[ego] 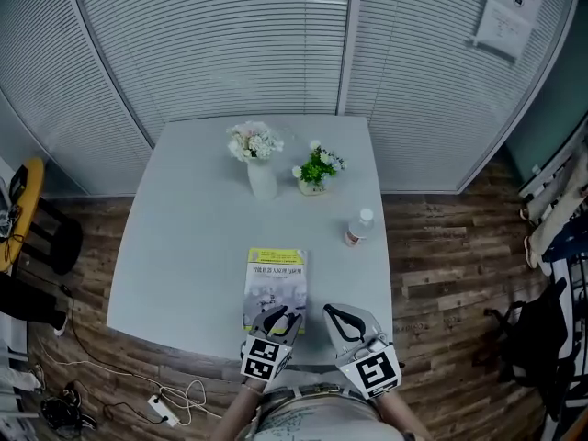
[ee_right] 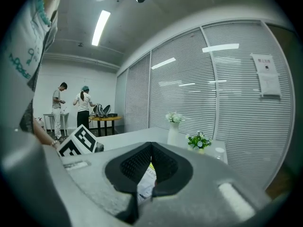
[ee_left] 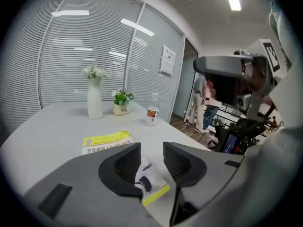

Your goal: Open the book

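the closed book (ego: 276,283) lies flat near the table's (ego: 184,237) front edge, with the left gripper (ego: 280,321) spread over its near end and the right gripper (ego: 335,318) pressed together empty beside it, so i'd worry the pinch takes the whole book, not just the cover.

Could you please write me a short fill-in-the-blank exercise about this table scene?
The book lies ___ on the table. The jaws of the left gripper are ___, those of the right gripper shut. In the head view, the bottle stands to the ___ of the book.
Missing: closed; open; right.
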Tool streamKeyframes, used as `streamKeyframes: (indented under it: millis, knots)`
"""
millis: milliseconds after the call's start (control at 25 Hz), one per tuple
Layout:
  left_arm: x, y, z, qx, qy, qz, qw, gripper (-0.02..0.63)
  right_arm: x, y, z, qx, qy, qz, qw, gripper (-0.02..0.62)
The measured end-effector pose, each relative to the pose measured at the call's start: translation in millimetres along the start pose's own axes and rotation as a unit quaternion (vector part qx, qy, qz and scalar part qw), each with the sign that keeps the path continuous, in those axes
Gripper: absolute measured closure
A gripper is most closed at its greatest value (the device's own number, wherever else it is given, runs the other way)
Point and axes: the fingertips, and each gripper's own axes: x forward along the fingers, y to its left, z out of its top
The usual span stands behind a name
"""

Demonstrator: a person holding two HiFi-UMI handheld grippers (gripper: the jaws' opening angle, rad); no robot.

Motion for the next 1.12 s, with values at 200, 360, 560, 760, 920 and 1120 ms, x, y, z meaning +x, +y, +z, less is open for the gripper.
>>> streamKeyframes:
  millis: [200, 360, 560, 760, 920, 1120]
  knots:
    - [24, 13, -41, 0.012, 0.058, 0.009, 0.9982, 0.426, -2, -7, -1, 0.000, 0.003, -0.005, 1.000, 0.592]
    - [40, 18, -66, 0.038, 0.094, 0.016, 0.9947, 0.396, -4, -14, -3, 0.003, 0.005, -0.010, 1.000, 0.592]
    - [52, 14, -77, 0.068, 0.129, 0.011, 0.9893, 0.342, -5, -18, -8, 0.002, 0.007, -0.012, 1.000, 0.592]
    - [61, 16, -87, 0.070, 0.153, 0.003, 0.9858, 0.341, -2, -21, -8, 0.003, 0.009, -0.010, 1.000, 0.592]
    - [63, 18, -92, 0.065, 0.157, -0.005, 0.9855, 0.341, 0, -21, -8, 0.004, 0.009, -0.007, 1.000, 0.592]
    - [66, 18, -96, 0.060, 0.162, -0.014, 0.9848, 0.341, 3, -20, -9, 0.002, 0.005, 0.000, 1.000, 0.592]
